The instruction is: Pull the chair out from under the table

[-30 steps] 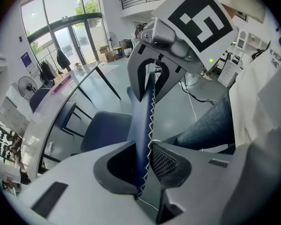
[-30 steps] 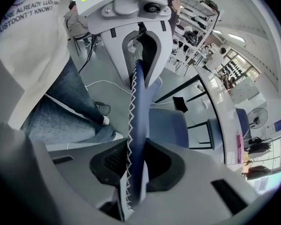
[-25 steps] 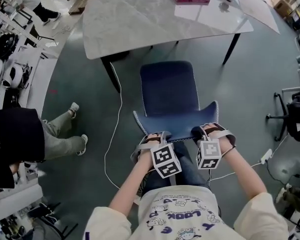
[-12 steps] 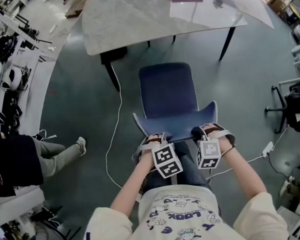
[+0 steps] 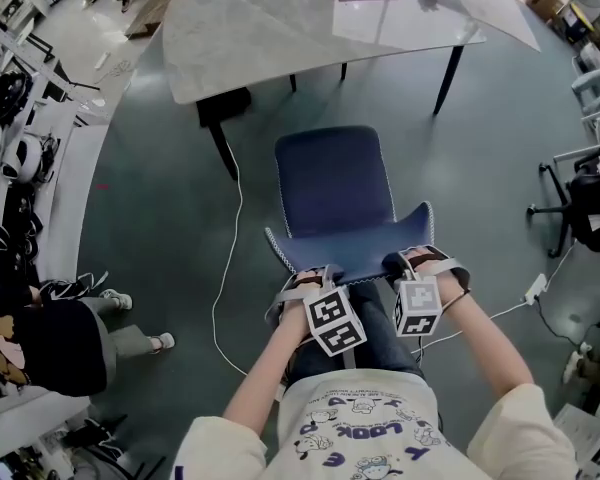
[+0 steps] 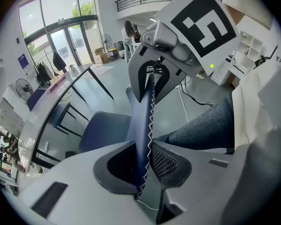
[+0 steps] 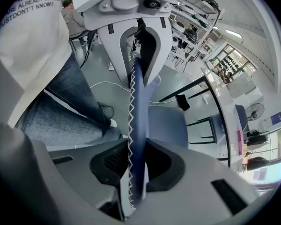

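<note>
1. The dark blue upholstered chair with white zigzag stitching (image 5: 335,193) stands on the grey-green floor (image 5: 160,228); its seat is out from under the grey marble-patterned table top (image 5: 280,28), and in the head view I see a band of bare floor between the seat's front edge and the table's near edge.
2. My left gripper (image 5: 308,280) is clamped on the backrest's top edge near its left corner; in the left gripper view the stitched edge runs between the pads (image 6: 165,162), which both press on it.
3. My right gripper (image 5: 412,266) grips the same edge near the right corner; its pads (image 7: 113,161) squeeze the blue padding from both sides.
4. Both grippers point steeply down, marker cubes facing up.
5. Left of the chair the floor lies open; only a thin white cable (image 5: 225,258) trails from beside the table's slanted black leg (image 5: 220,150) towards my feet, near the chair's left side.
6. Right of it the floor is free up to a black office chair (image 5: 580,208), well apart; a white power strip (image 5: 533,290) lies nearer.
7. My jeans-clad legs (image 5: 365,333) stand just behind the backrest; room there is tight.
8. A bystander (image 5: 50,338) is at the far left, well apart.
</note>
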The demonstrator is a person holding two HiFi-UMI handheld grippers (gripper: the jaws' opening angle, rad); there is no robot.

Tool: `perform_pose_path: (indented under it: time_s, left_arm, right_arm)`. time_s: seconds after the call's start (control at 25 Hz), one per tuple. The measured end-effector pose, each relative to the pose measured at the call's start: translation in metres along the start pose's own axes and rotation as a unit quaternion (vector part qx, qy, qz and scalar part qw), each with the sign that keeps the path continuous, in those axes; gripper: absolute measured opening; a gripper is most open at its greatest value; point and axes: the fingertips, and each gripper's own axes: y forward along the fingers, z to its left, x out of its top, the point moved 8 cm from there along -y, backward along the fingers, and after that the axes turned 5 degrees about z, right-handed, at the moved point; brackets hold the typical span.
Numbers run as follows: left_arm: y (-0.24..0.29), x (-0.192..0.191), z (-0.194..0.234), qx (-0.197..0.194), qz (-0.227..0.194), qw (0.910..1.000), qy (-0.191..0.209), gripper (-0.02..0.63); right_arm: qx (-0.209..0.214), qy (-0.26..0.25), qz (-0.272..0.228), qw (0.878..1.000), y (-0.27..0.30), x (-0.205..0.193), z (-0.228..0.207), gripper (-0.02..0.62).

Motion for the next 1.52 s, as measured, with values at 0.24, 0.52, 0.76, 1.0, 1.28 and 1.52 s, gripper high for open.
perform_pose_path:
  time_s: [0.24,0.52,0.76,1.0,1.28,1.52]
  left_arm:
    - [-0.001,0.0,-0.005,-0.003,0.001,1.0,0.0,0.098]
    - [0.001,0.004,-0.012,-0.006,0.001,1.0,-0.005,0.097]
    - [-0.002,0.003,-0.021,-0.01,0.008,0.9998,-0.012,0.1]
    - [-0.005,-0.002,-0.036,-0.016,0.014,0.9996,-0.019,0.104]
    - [-0.003,-0.004,-0.044,0.002,0.001,0.9996,-0.027,0.107]
    - [-0.003,-0.007,-0.046,0.017,-0.023,0.9991,-0.032,0.115]
  right_arm:
    - [0.003,0.003,0.0,1.0,-0.002,0.0,0.005,0.078]
    - [0.01,0.0,0.003,1.0,-0.002,-0.006,0.008,0.077]
    - [0.022,-0.008,-0.001,1.0,-0.005,-0.005,0.017,0.077]
    - [0.033,-0.02,-0.004,0.999,-0.008,-0.002,0.032,0.078]
    - [0.024,-0.009,-0.011,1.0,-0.01,-0.005,0.038,0.081]
    - [0.013,0.009,-0.025,1.0,-0.009,-0.007,0.039,0.092]
